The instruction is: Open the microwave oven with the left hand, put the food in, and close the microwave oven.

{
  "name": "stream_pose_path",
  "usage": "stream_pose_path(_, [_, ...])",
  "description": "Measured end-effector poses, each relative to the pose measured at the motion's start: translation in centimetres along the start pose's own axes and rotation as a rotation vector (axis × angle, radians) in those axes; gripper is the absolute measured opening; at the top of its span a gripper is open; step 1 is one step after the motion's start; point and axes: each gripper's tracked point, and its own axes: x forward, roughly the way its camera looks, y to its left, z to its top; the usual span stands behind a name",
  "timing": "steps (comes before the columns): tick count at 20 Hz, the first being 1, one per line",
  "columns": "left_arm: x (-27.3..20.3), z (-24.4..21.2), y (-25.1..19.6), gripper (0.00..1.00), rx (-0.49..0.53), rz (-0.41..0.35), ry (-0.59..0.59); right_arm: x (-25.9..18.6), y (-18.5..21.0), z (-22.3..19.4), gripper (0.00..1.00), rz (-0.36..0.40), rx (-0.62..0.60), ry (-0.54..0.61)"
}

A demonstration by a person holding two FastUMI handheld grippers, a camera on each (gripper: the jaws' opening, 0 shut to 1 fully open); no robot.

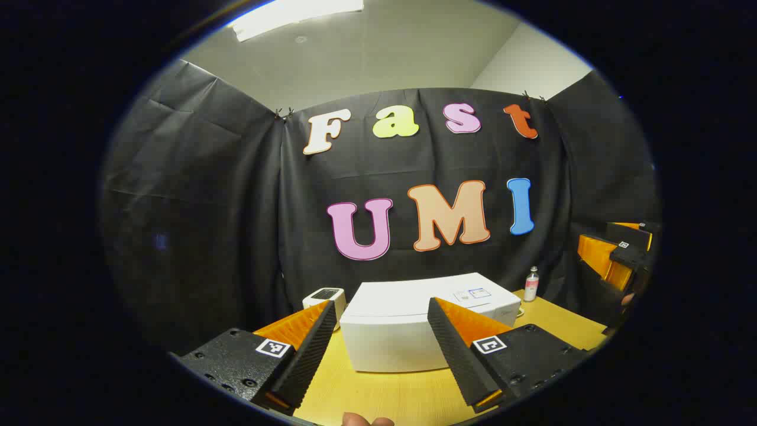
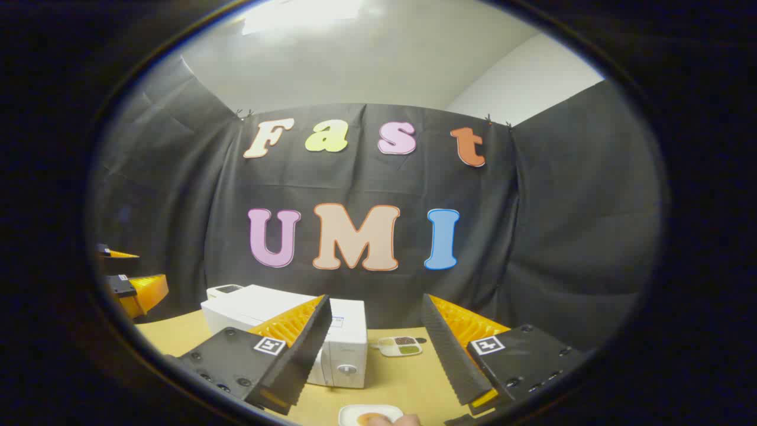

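Table [image 1: 556, 322] of pale wood runs across the booth, and the white microwave oven [image 1: 408, 331] stands on it near the back cloth, its door shut. In the right gripper view the oven [image 2: 340, 337] is seen from its control end, with a round knob low on the panel. The left gripper [image 1: 378, 349] hovers above the table in front of the oven, its fingers spread wide with nothing between them; the right gripper [image 2: 372, 355] is likewise wide apart and holds nothing. Off at the right edge of the left gripper view the other gripper [image 1: 618, 254] shows farther away. A small white box [image 1: 327, 297] sits just beside the oven's far corner. A small bottle [image 1: 531, 284] stands near the cloth on the oven's other side. A divided dish [image 2: 401, 345] with dark and green fillings lies on the table beside the oven. At the bottom edge, a white plate [image 2: 369, 414] with the food [image 2: 372, 419] rests close below the right gripper; what the food is cannot be told.
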Motion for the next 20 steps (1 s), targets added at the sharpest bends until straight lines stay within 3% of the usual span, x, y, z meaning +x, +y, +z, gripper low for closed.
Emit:
stream_pose_path(10, [1.5, 0.2, -3.2, 0.96, 0.023, -0.027, -0.004, 1.7, -1.8, -0.2, 0.96, 0.005, -0.025, -0.013])
stream_pose_path(11, [1.7, 0.2, -3.4, 1.0, 0.027, -0.028, -0.003, 2.0, -1.8, -0.2, 0.97, 0.01, -0.025, -0.013])
stream_pose_path(12, [1.9, 0.1, -3.6, 0.96, 0.029, -0.029, -0.003, 2.3, -1.8, -0.3, 0.97, 0.012, -0.025, -0.014])
stream_pose_path(13, [2.1, 0.1, -3.8, 1.0, 0.03, -0.029, -0.002, 2.5, -1.9, -0.3, 0.97, 0.013, -0.026, -0.015])
stream_pose_path(18, [2.7, -0.3, -4.1, 0.96, 0.039, -0.022, 0.006, 3.3, -2.1, -0.4, 0.96, 0.022, -0.032, -0.019])
stream_pose_path(20, [2.7, -0.4, -4.2, 1.0, 0.037, -0.019, 0.009, 3.4, -2.0, -0.6, 0.97, 0.026, -0.034, -0.019])
